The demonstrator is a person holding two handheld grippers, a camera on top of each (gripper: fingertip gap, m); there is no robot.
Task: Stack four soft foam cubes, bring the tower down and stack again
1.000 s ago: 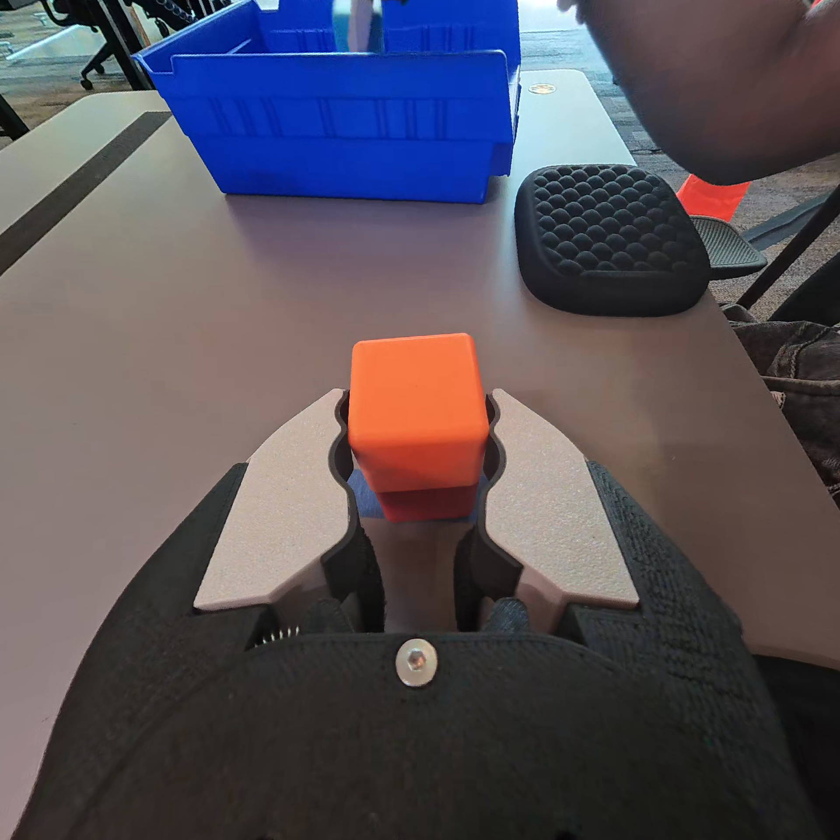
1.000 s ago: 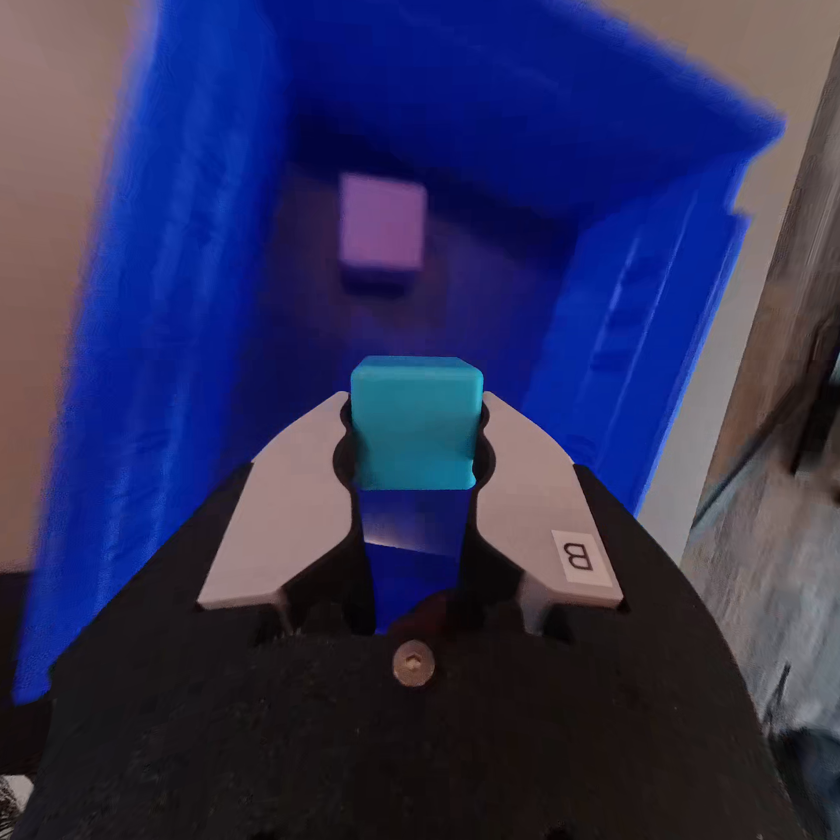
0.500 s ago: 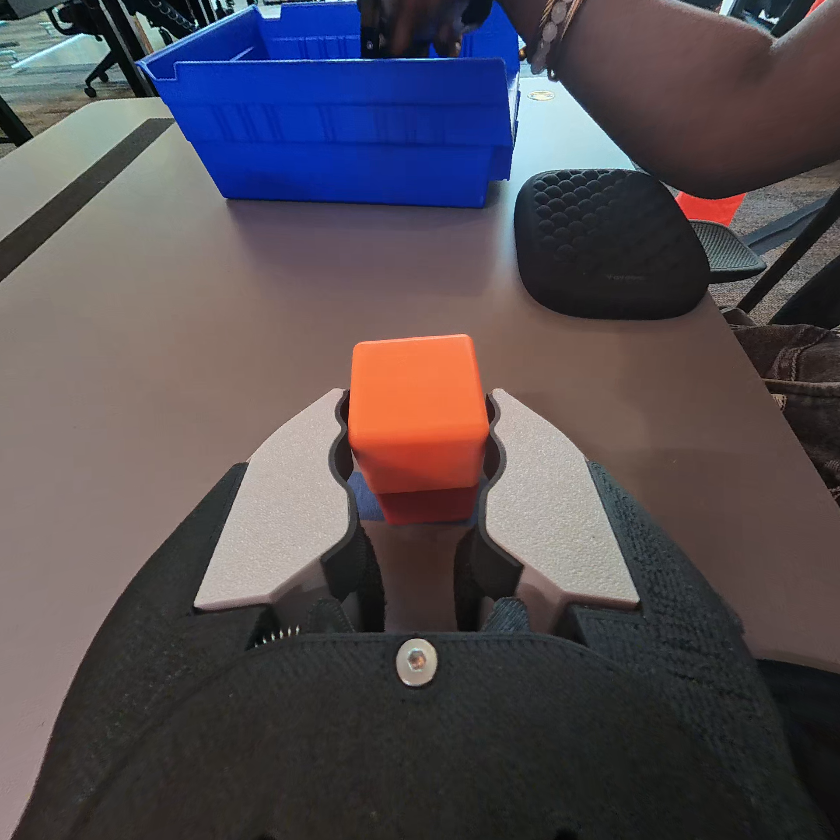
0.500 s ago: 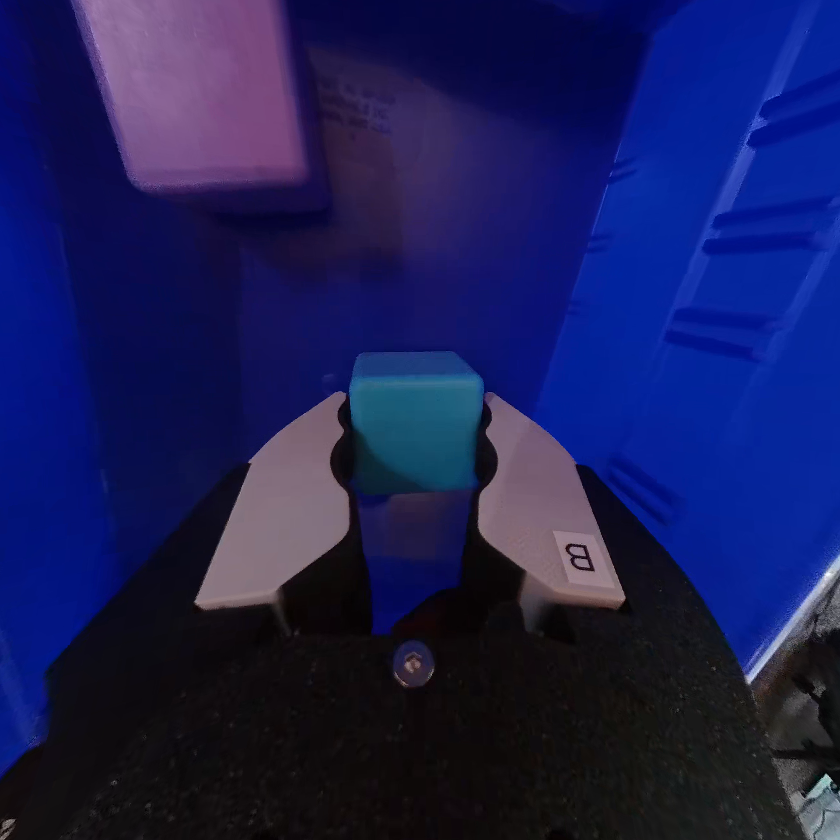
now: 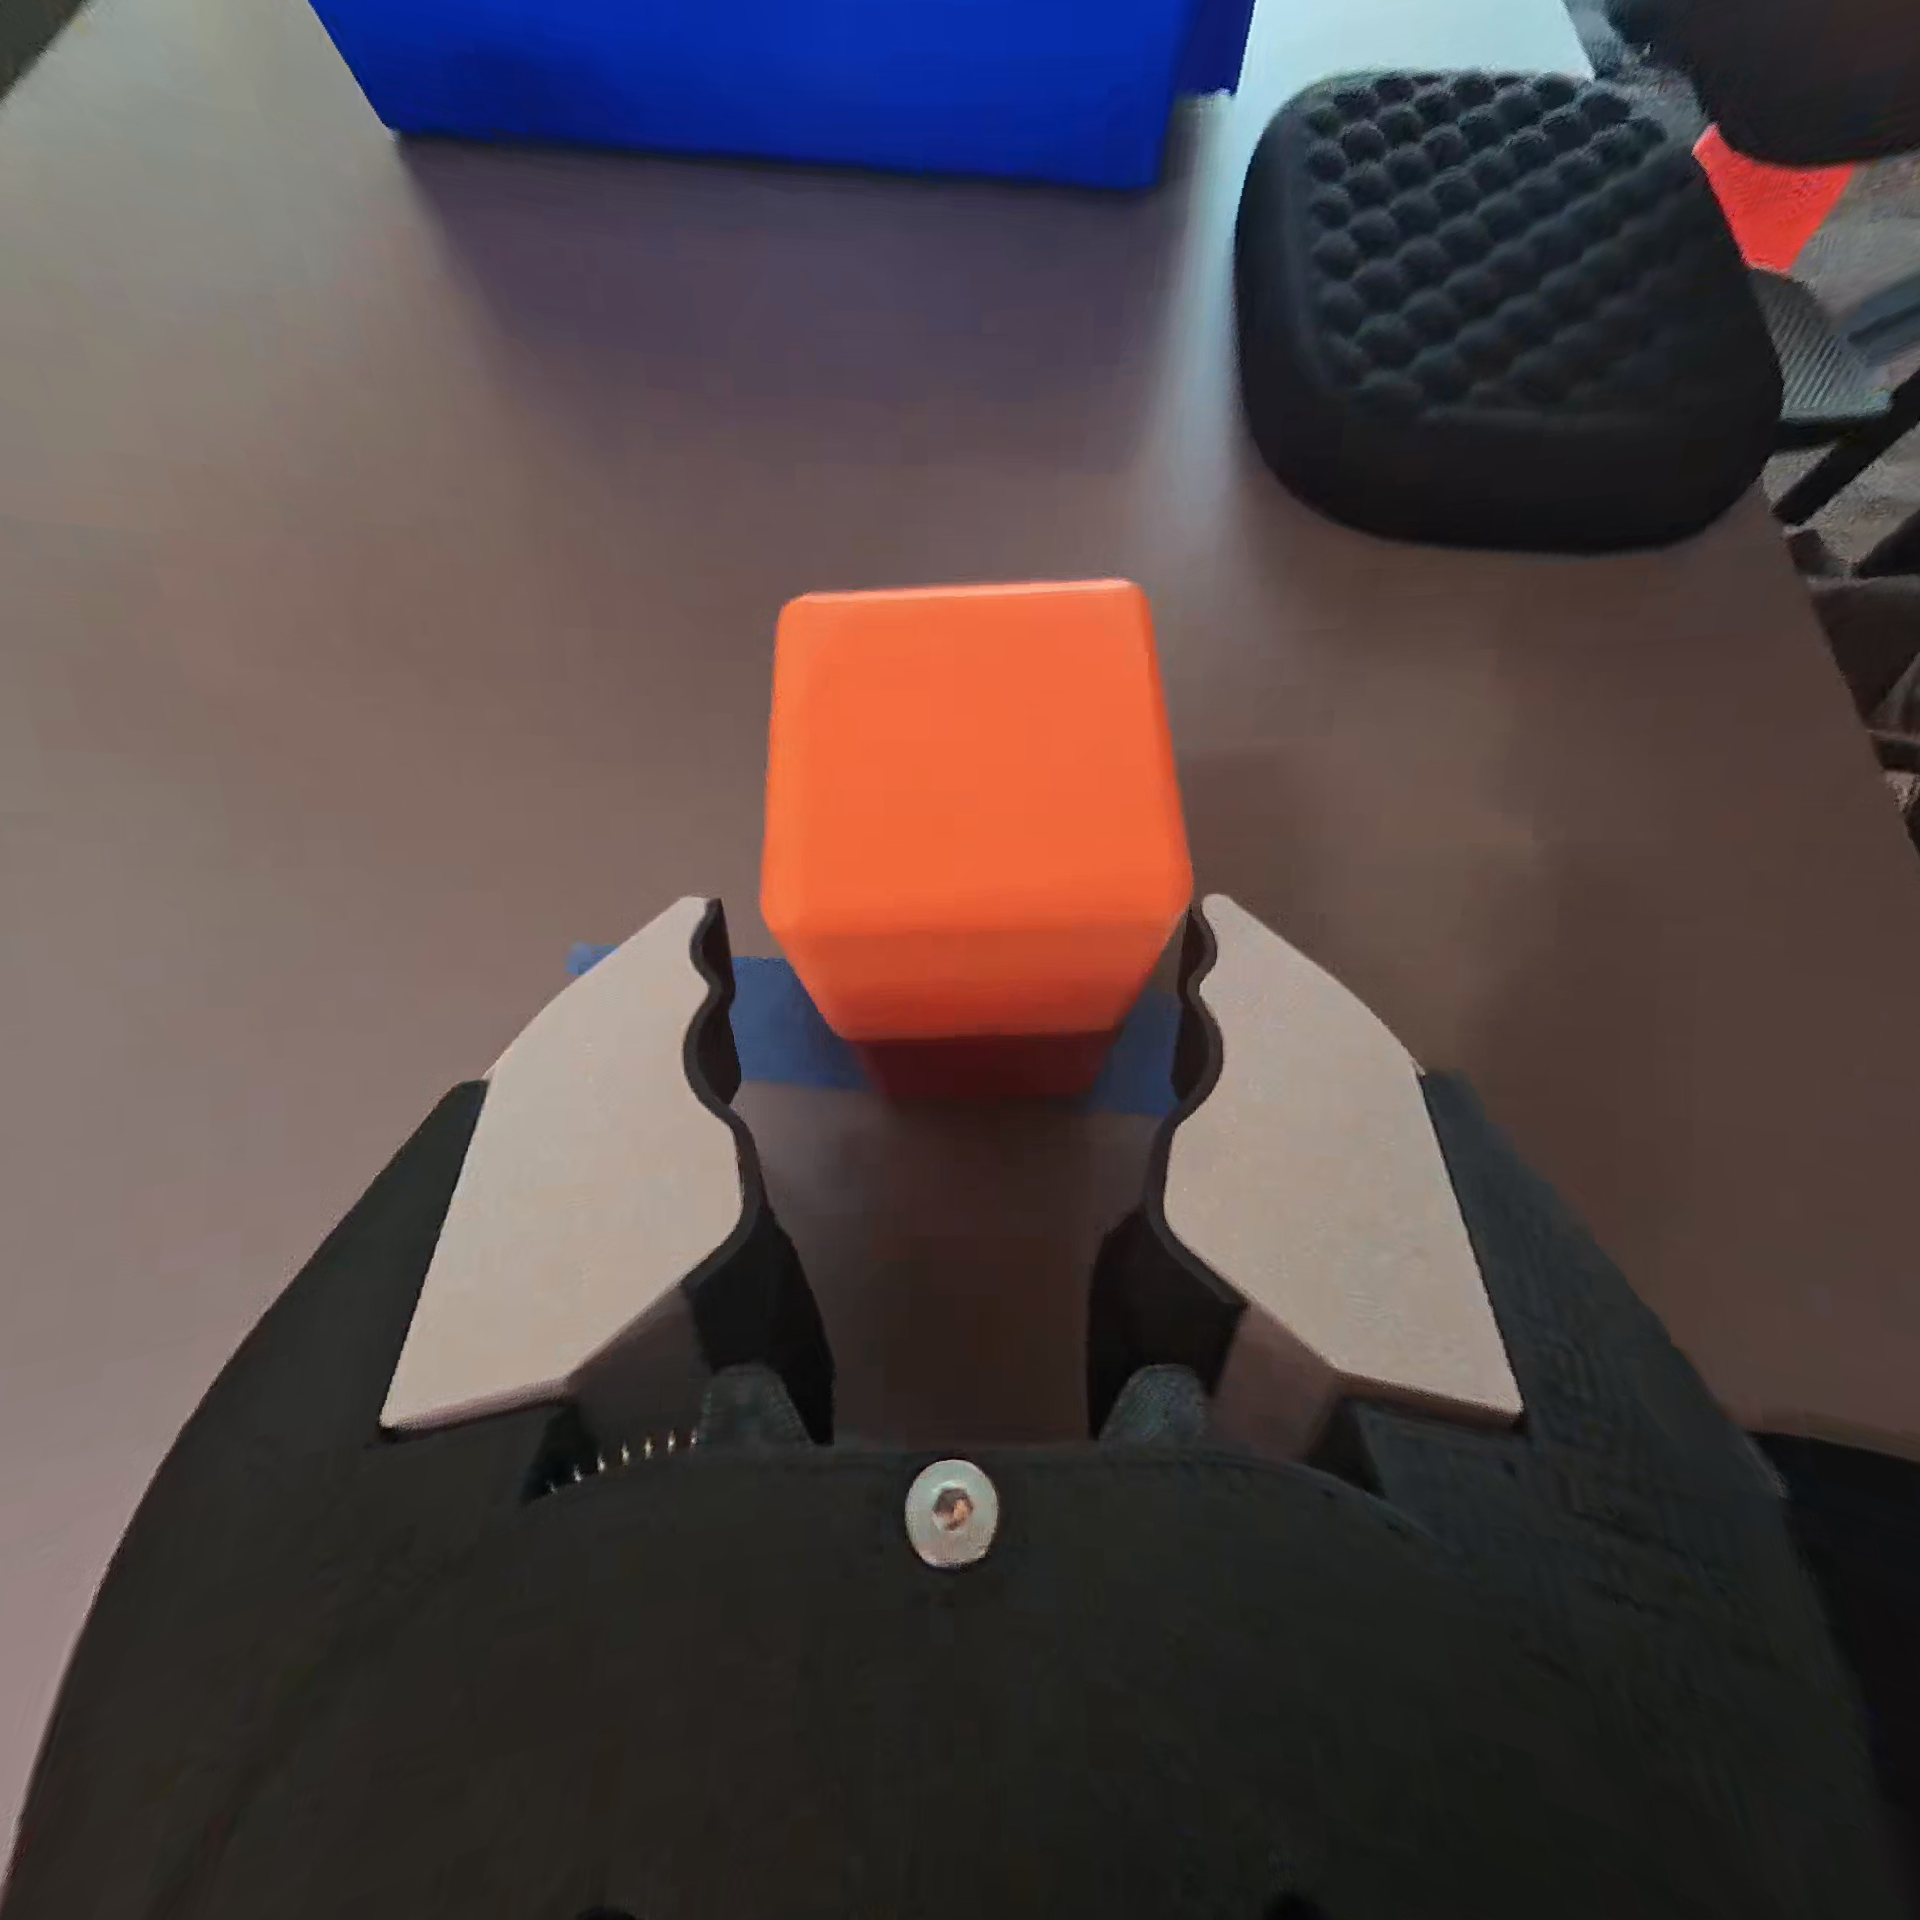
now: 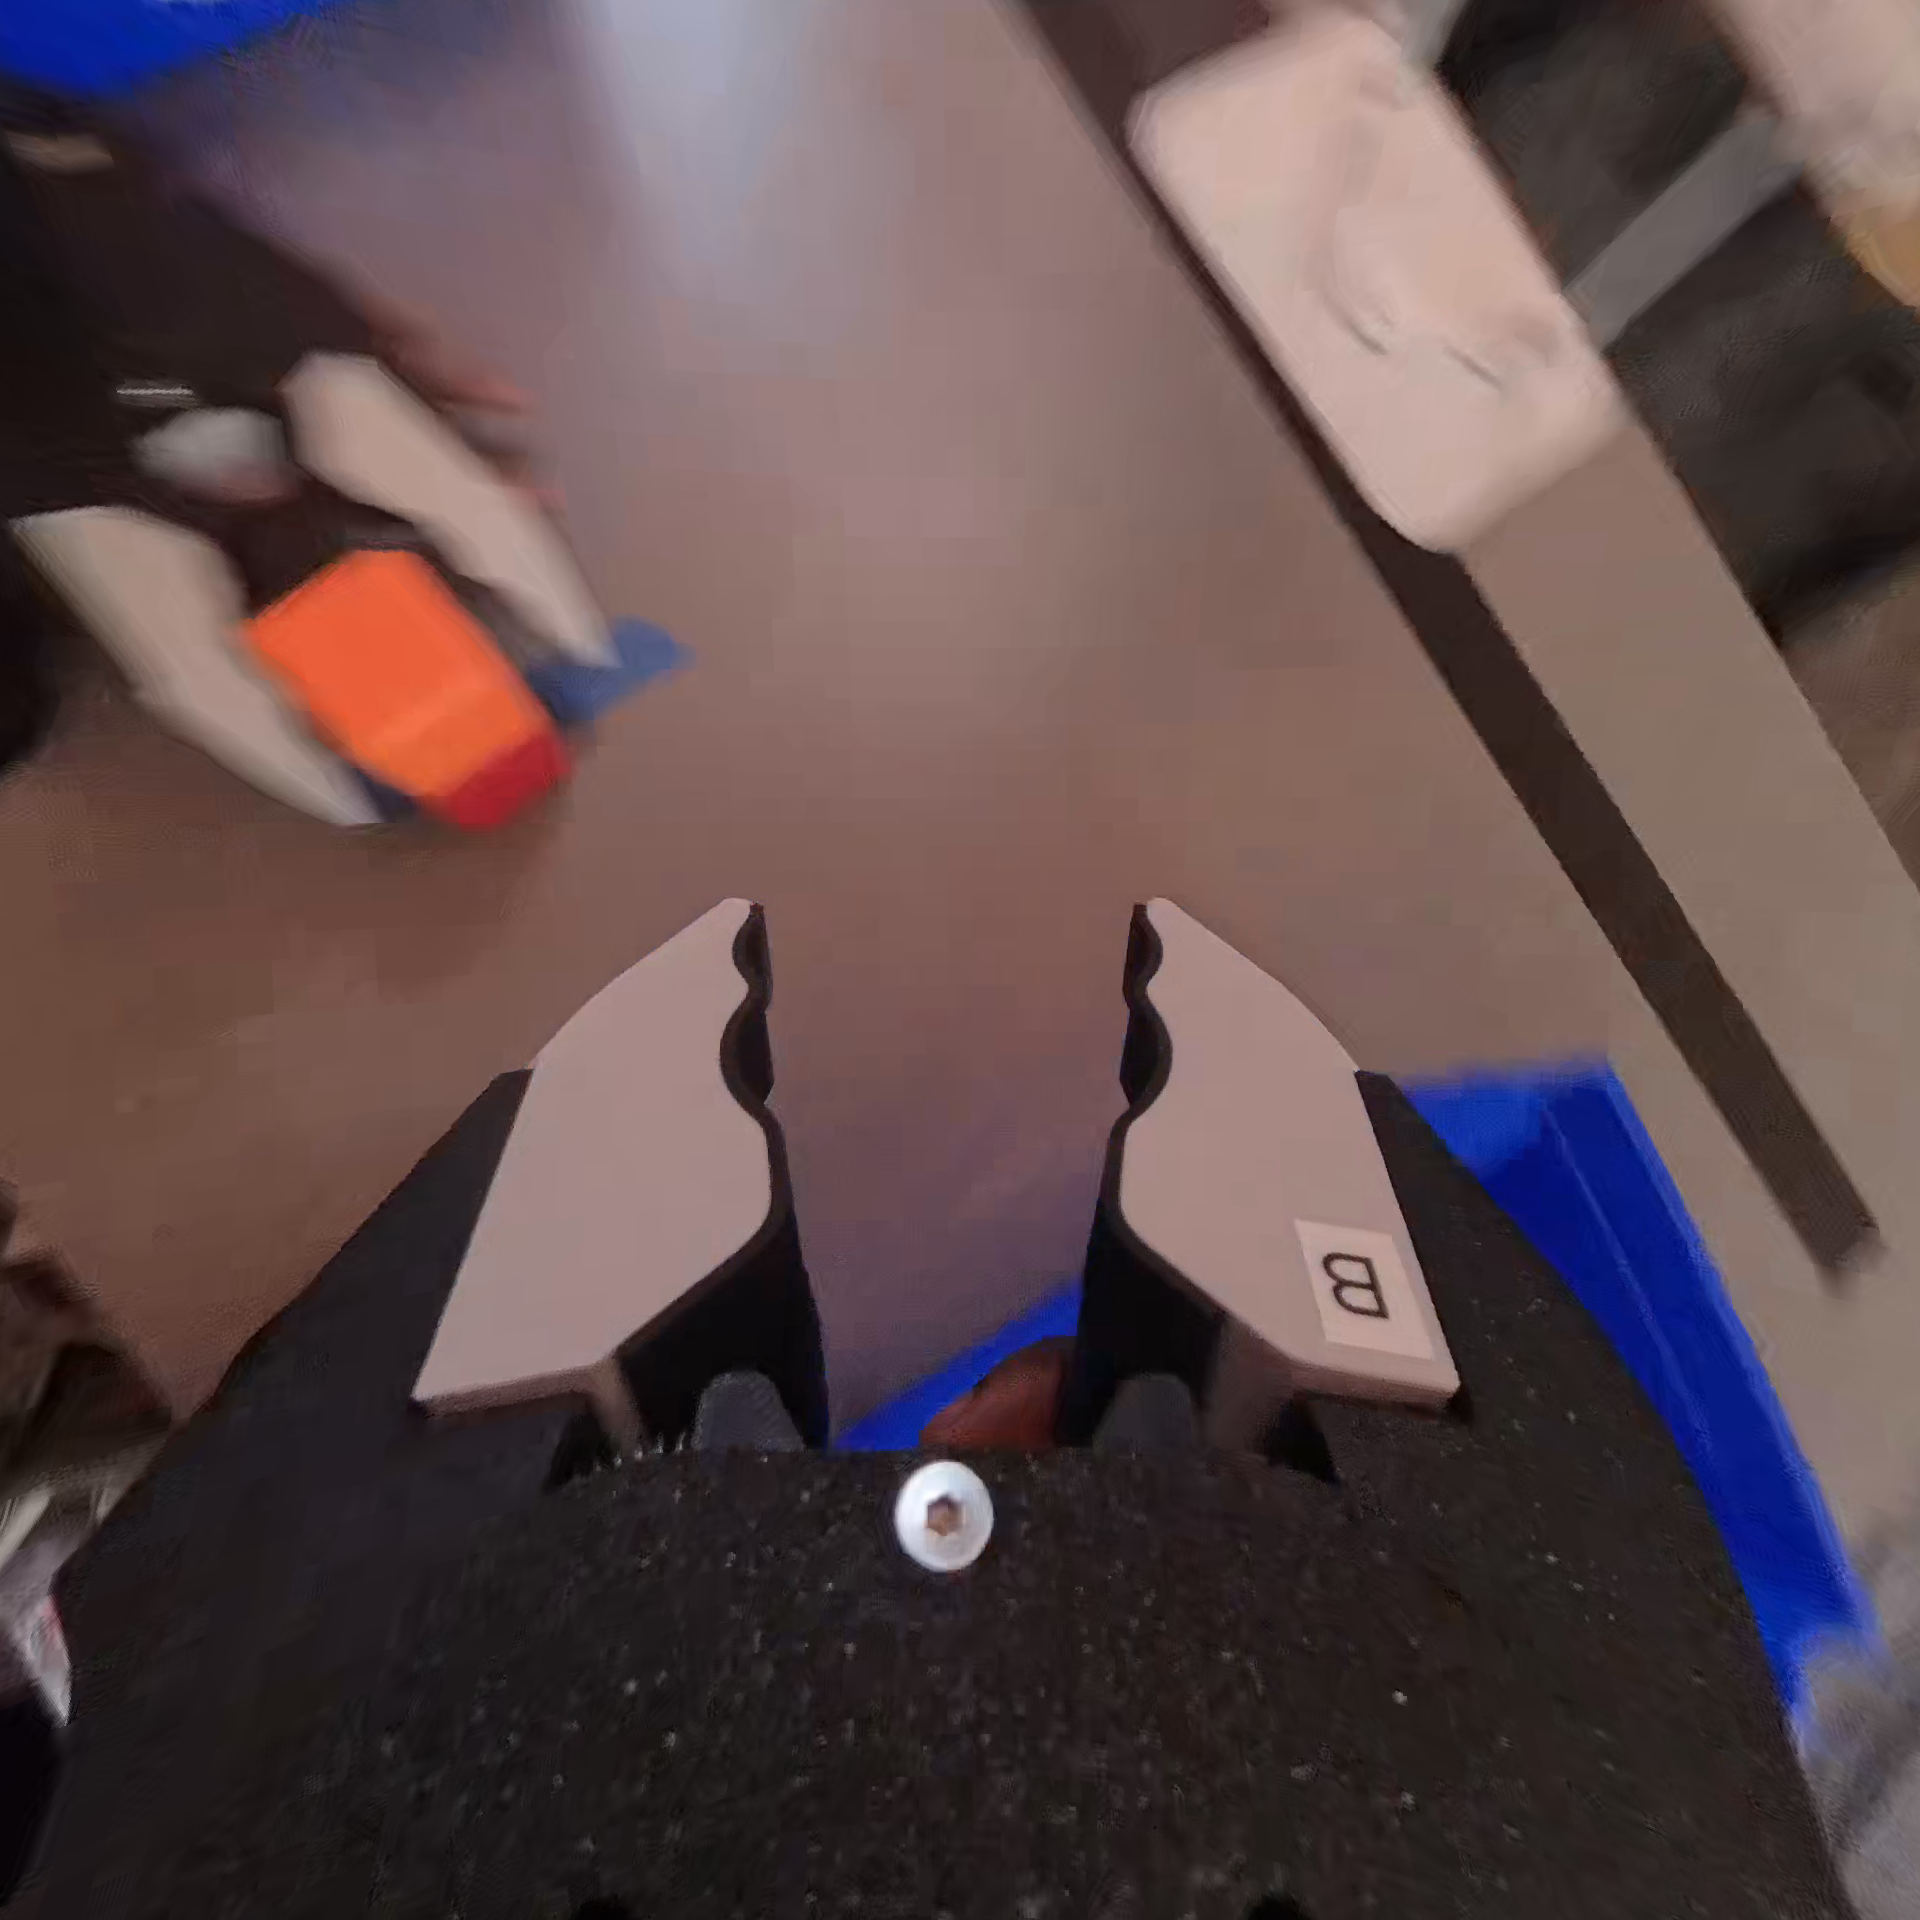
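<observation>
An orange foam cube (image 5: 966, 800) stands on a red cube (image 5: 982, 1065), on a blue tape mark (image 5: 790, 1029) on the brown table. My left gripper (image 5: 954, 920) is open, its jaws apart on either side of the stack's near face, not touching. The right wrist view, blurred, shows the orange cube (image 6: 384, 675) on the red cube (image 6: 514, 779) between the left gripper's fingers (image 6: 447, 499). My right gripper (image 6: 948, 914) is open and empty above bare table, over the blue bin's rim (image 6: 1558, 1226). The teal cube is not in view.
The blue bin (image 5: 790, 83) stands at the back of the table. A black bumpy cushion (image 5: 1496, 312) lies at the back right. A pale box (image 6: 1361, 270) lies beyond a dark strip (image 6: 1621, 831) in the right wrist view. The table's right edge is near the cushion. Tip to tip, the grippers are about 20 cm apart. Measured from the fingertips, the orange foam cube (image 5: 966, 800) is 6 cm or so from the left gripper and 15 cm from the right.
My left gripper has opened and drawn back from the orange cube, which stays on the red one. My right gripper has let go of the teal cube, left the bin and swung toward the table.
</observation>
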